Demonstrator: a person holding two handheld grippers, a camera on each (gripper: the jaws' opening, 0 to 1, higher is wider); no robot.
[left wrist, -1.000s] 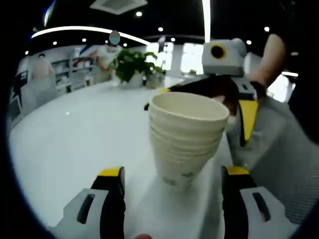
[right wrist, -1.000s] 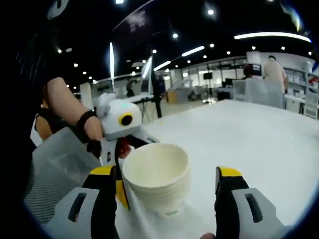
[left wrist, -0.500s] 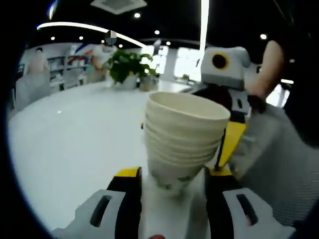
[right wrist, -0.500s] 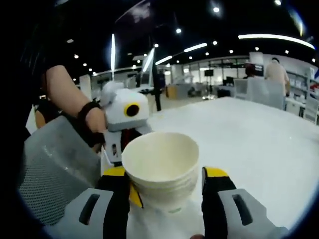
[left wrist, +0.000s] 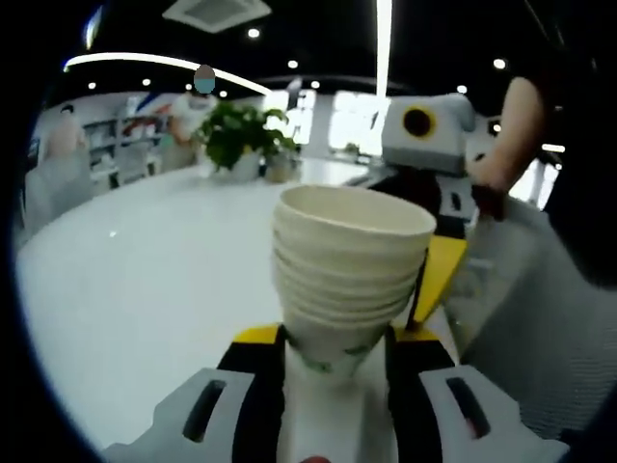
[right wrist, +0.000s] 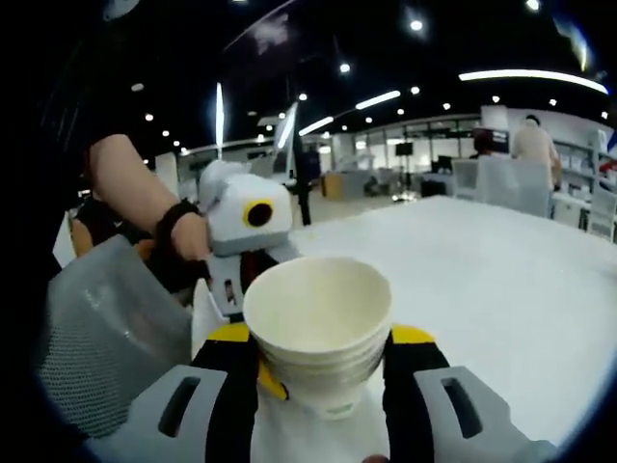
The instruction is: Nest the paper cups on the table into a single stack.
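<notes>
Paper cups [left wrist: 349, 265], already nested in one stack, stand upright on the white table [left wrist: 135, 280]. Left gripper [left wrist: 335, 359] and right gripper [right wrist: 321, 365] each clamp the stack's base from opposite sides, apparently to steady it.

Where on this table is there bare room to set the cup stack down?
Bare white table runs from the cup stack to the potted plant. It is crowded around the stack, where both grippers meet.

One stack of paper cups [left wrist: 349, 265], one potted plant [left wrist: 239, 135], one table [left wrist: 135, 260], two grippers
</notes>
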